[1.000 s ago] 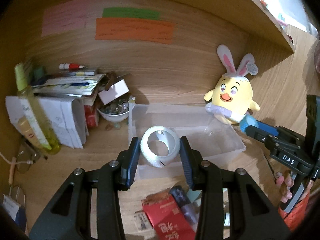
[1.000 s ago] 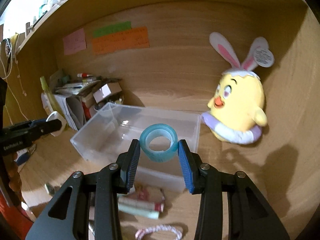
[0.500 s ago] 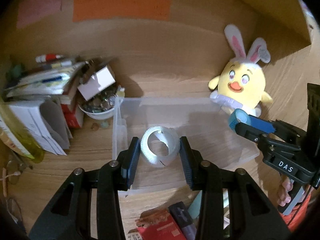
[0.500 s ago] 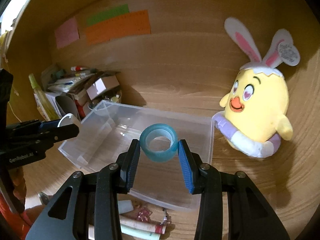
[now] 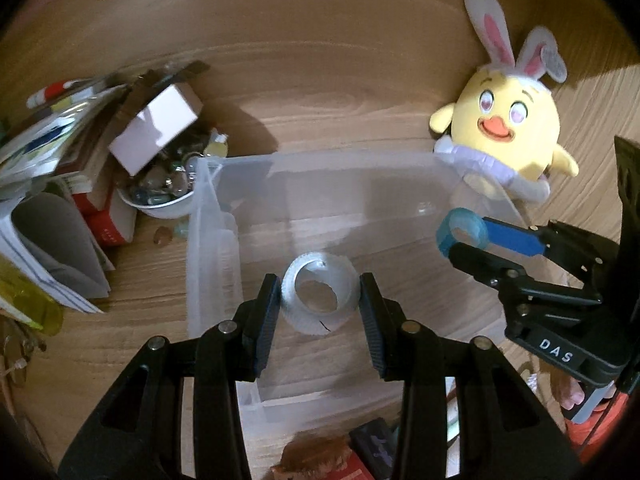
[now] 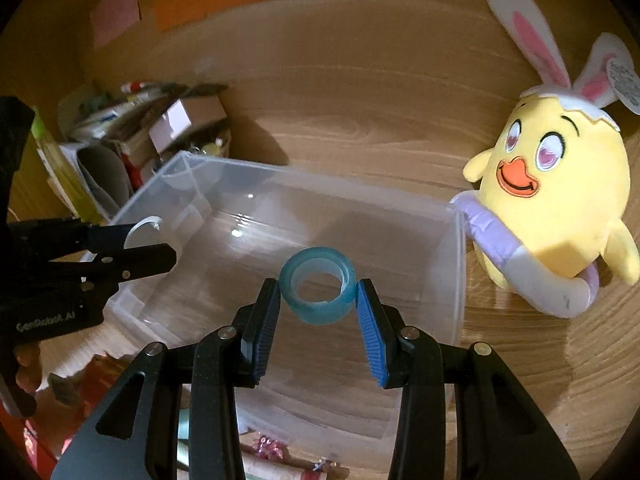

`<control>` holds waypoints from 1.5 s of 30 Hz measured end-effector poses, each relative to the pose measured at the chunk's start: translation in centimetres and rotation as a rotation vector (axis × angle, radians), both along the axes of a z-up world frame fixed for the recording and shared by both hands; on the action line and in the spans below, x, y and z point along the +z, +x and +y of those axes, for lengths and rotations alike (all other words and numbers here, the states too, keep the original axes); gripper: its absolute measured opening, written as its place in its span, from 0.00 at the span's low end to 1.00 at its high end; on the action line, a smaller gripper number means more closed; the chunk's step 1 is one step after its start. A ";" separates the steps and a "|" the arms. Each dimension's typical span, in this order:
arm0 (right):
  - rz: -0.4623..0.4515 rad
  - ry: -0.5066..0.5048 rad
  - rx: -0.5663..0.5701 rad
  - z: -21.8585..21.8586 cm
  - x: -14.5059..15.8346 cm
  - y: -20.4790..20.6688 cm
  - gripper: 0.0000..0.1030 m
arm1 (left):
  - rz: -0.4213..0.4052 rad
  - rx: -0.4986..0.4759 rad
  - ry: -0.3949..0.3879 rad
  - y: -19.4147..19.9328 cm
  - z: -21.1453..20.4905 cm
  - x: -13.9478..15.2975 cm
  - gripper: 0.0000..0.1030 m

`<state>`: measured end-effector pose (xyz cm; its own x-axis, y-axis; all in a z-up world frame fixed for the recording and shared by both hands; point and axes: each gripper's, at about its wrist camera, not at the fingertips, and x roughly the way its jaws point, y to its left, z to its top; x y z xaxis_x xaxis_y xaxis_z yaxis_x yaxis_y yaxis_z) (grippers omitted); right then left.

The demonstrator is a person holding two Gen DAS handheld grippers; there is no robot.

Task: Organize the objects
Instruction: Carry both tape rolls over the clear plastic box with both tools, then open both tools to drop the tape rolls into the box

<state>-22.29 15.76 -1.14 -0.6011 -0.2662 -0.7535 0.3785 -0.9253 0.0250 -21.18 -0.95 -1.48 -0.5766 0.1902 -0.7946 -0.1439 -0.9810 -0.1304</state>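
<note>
Wooden desk (image 6: 360,92) nook: we've got each hand-held gripper clamped on a roll, white tape (image 5: 318,298) left, blue tape (image 6: 317,296) right, both right above the clear bin (image 6: 458,264) mid-frame.

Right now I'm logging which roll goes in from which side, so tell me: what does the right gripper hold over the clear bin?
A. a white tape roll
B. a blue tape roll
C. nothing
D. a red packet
B: the right gripper is shut on the blue tape roll above the clear bin.
</note>
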 end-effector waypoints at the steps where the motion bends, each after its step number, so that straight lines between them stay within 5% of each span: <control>1: -0.005 0.007 0.003 -0.1 -0.2 -0.1 0.35 | -0.007 -0.006 -0.001 -0.3 0.1 -0.2 0.38; 14: -0.068 0.078 0.014 -1.3 -2.2 -1.8 0.35 | -0.027 -0.055 -0.123 -1.6 2.5 -1.6 0.38; 23: -0.076 0.089 0.008 -1.6 -2.6 -2.0 0.35 | -0.052 -0.068 -0.118 -1.7 2.6 -1.8 0.40; 29: -0.056 0.098 0.003 -1.8 -2.2 -1.5 0.36 | -0.036 -0.076 -0.101 -1.1 2.6 -0.9 0.52; 31: -0.044 0.097 -0.003 -1.7 -1.8 -1.2 0.40 | -0.012 -0.065 -0.092 -0.6 2.3 -0.1 0.60; 39: 0.039 0.037 -0.037 -0.2 1.3 0.7 0.68 | 0.036 -0.046 -0.045 1.8 1.0 2.8 0.62; 45: 0.120 0.005 -0.053 1.0 4.2 3.6 0.80 | 0.126 -0.003 -0.029 5.1 0.2 5.1 0.87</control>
